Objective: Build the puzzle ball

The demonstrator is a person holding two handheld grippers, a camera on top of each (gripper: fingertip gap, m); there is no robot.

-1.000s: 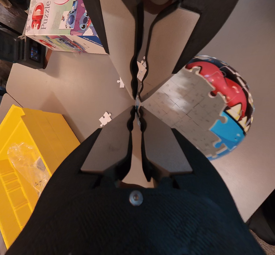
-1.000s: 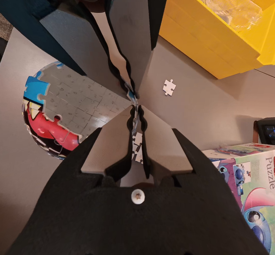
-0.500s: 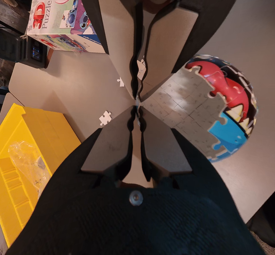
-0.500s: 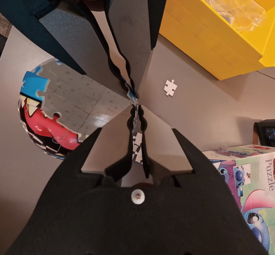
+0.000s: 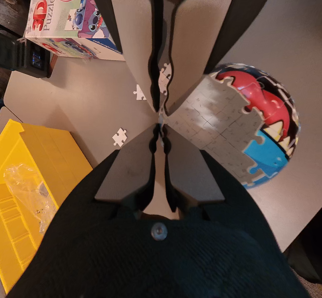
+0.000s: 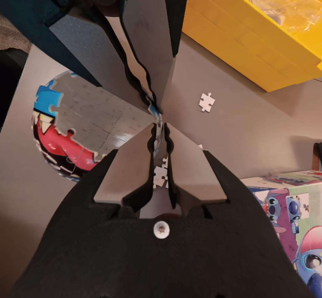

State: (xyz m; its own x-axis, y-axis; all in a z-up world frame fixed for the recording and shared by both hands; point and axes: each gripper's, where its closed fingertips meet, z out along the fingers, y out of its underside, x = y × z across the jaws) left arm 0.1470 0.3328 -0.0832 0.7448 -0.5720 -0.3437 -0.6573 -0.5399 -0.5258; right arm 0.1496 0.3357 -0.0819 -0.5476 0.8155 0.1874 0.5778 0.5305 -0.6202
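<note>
The puzzle ball point(image 5: 231, 126) is a part-built open shell, grey inside, with red, blue, black and white print outside. It also shows in the right wrist view point(image 6: 83, 115). My left gripper point(image 5: 160, 127) is shut on the shell's thin rim. My right gripper point(image 6: 159, 127) is shut on the same rim from the opposite side, tip to tip with the left. In the left wrist view the right gripper point(image 5: 161, 108) comes in from the top; in the right wrist view the left gripper point(image 6: 154, 104) does. The ball is held above the grey table point(image 5: 78, 101).
Loose white pieces lie on the table point(image 5: 120, 137) point(image 5: 139, 94) point(image 5: 164, 80), and also show in the right wrist view point(image 6: 206, 102) point(image 6: 160, 174). A yellow bin point(image 5: 43, 150) point(image 6: 244, 37) holds a clear plastic bag point(image 5: 26, 185). The puzzle box point(image 5: 69, 19) point(image 6: 287, 211) and a black device point(image 5: 26, 58) stand at the table's far side. Both grippers' tips are close together, under 4 cm apart.
Both grippers stay shut on the rim. The ball has swung slightly with them: right in the left wrist view, and down in the right wrist view.
</note>
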